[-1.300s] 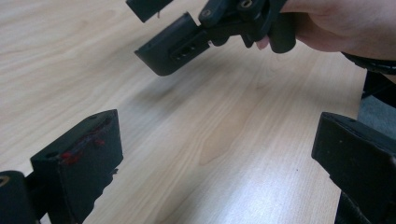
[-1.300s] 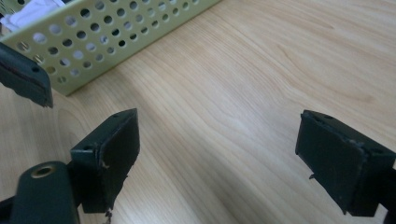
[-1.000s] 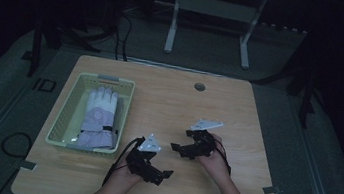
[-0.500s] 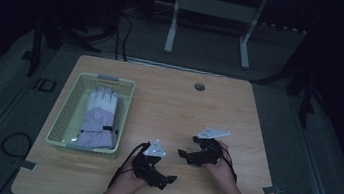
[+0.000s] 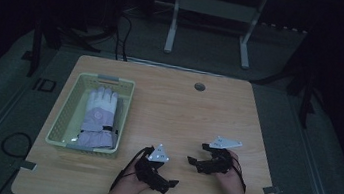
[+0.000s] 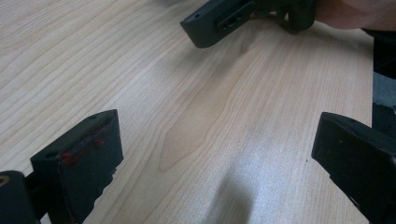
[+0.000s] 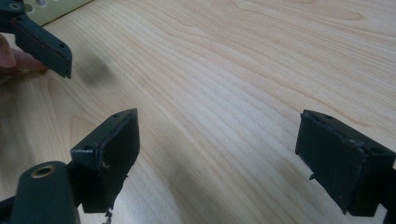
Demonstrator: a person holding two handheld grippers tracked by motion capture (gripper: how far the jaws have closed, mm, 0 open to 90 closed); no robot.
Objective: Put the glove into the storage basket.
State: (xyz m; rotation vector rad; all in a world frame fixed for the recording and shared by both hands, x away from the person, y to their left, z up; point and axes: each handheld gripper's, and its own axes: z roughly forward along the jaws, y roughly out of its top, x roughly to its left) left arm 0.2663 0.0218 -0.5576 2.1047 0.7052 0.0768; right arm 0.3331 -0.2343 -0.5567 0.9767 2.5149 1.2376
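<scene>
no readable text, labels, brands or numbers on any surface

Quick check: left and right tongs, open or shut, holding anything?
Left tongs: open, empty, over bare table.
Right tongs: open, empty, over bare table.

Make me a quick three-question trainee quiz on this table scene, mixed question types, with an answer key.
1. True or false: the glove lies inside the basket.
2. Multiple choice: the left gripper has its jaws A) shut on the glove, B) open over bare wood, C) inside the basket.
3. Fill in: the right gripper has its jaws open with ___ between them.

Key: 1 true. 2 B. 3 nothing; the tabletop shows through the gap.
</scene>
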